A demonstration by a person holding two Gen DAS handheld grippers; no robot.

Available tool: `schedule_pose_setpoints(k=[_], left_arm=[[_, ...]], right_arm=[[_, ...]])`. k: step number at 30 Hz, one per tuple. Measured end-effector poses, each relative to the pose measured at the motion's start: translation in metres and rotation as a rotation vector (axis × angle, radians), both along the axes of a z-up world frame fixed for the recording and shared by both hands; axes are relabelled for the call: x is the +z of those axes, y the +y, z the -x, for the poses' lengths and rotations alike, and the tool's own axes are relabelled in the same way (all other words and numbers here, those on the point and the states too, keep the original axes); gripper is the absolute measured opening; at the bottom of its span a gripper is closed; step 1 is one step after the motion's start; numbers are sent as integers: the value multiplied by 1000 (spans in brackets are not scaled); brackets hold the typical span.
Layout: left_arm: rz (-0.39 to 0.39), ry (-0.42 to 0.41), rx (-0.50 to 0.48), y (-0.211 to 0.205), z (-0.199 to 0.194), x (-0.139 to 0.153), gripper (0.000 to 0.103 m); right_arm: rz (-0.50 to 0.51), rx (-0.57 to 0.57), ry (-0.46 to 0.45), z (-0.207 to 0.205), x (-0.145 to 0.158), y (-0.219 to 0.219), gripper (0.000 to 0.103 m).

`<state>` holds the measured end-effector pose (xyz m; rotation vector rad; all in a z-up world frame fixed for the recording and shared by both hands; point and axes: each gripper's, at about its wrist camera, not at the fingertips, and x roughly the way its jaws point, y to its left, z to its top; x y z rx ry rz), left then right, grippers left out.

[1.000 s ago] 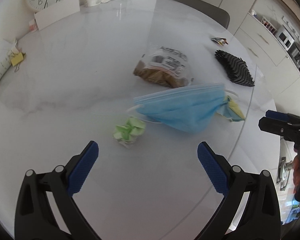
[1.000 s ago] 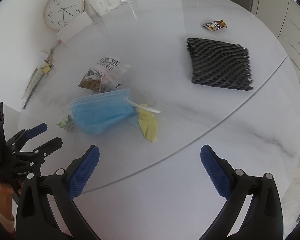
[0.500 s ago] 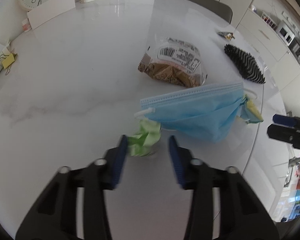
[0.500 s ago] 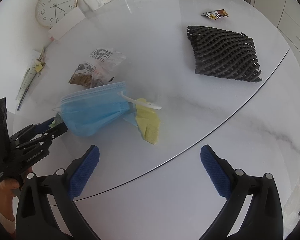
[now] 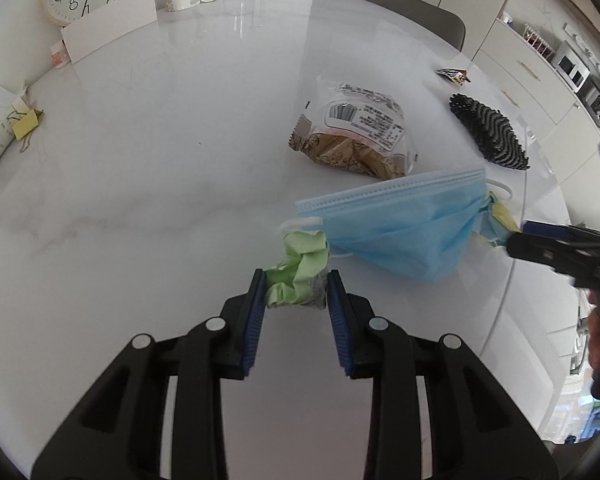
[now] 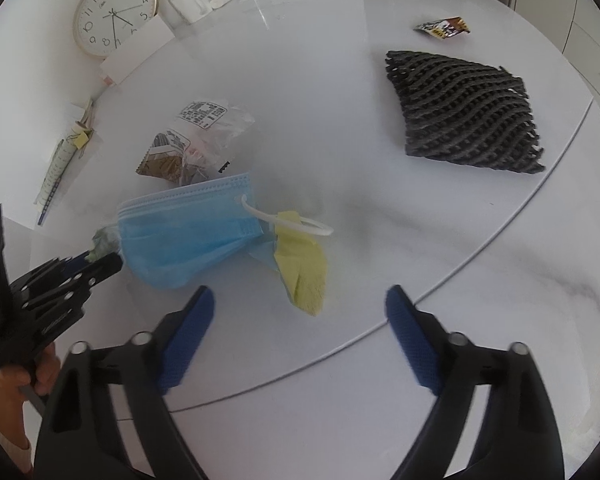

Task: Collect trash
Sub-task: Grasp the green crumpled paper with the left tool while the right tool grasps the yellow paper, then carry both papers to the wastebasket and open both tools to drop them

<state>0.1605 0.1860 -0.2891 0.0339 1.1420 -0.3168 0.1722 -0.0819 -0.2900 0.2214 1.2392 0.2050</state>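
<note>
**A:** Trash first: green crumpled wad (image 5: 298, 270) sits on the white table (image 5: 140, 200), clenched between the left gripper (image 5: 296, 286) pads. Both blue pads press its sides, wad bulges out past the tips. Grip is low on the wad, presumably so it doesn't squirt out on lift.

**B:** Right side?

**A:** Right gripper (image 6: 300, 304) is gaping, nothing between the pads. Jaws have just been closing in a bit, still clear of everything. Yellow paper scrap (image 6: 303, 272) lies just ahead of the tips, partly tucked under the blue face mask (image 6: 188, 232). My read: it's lining up on the scrap.

**B:** Mask in the way?

**A:** Touches both targets. Its near corner rests against the wad, its ear loop (image 6: 284, 220) drapes over the scrap. Risk: lifting either one drags the mask.

**B:** Rest of the pile?

**A:** Snack bag (image 5: 355, 132) just behind the mask, black foam net (image 6: 463, 112) well apart on the right, 1 small wrapper (image 6: 443, 26) beyond it. All untouched. No bin in view, so can't tell where this goes.
</note>
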Motion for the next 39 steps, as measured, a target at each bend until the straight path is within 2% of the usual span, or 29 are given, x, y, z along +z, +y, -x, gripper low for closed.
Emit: schedule_pose_setpoints(k=[1,4,5,6,7,14,20,24,29,35,39], left_arm=[[0,0,-1,2,2,1,31],[-10,-2,-5,3,8,5,31],[-11,2,-6,3,10,6,31],[-12,3,-8,3,11,7,31],[-19,1,-11,2,14,8,31],[-27,-16,-32,-5,36,24,31],[-24,-44,-114,-41,68,51,31],[-6,-48,-202,-84,91,68,31],[15,-67,-400,-171,134,87,31],[73,-37,-622,-265,189,93,31],[78,-5,-756,-322,226,88,31]], right_arm=[[6,0,1,-2,-2,1,76],[19,4,18,-7,-7,3,54],[13,9,24,-7,-8,4,36],[7,17,37,-6,-9,4,24],[4,21,45,-5,-10,3,21],[-39,15,10,19,9,-14,20],[-47,27,-25,56,37,-35,20],[-42,-16,-56,99,58,-68,20],[-22,-124,-68,169,75,-127,20],[13,-303,-62,266,82,-204,20],[12,-421,-43,324,76,-245,21]])
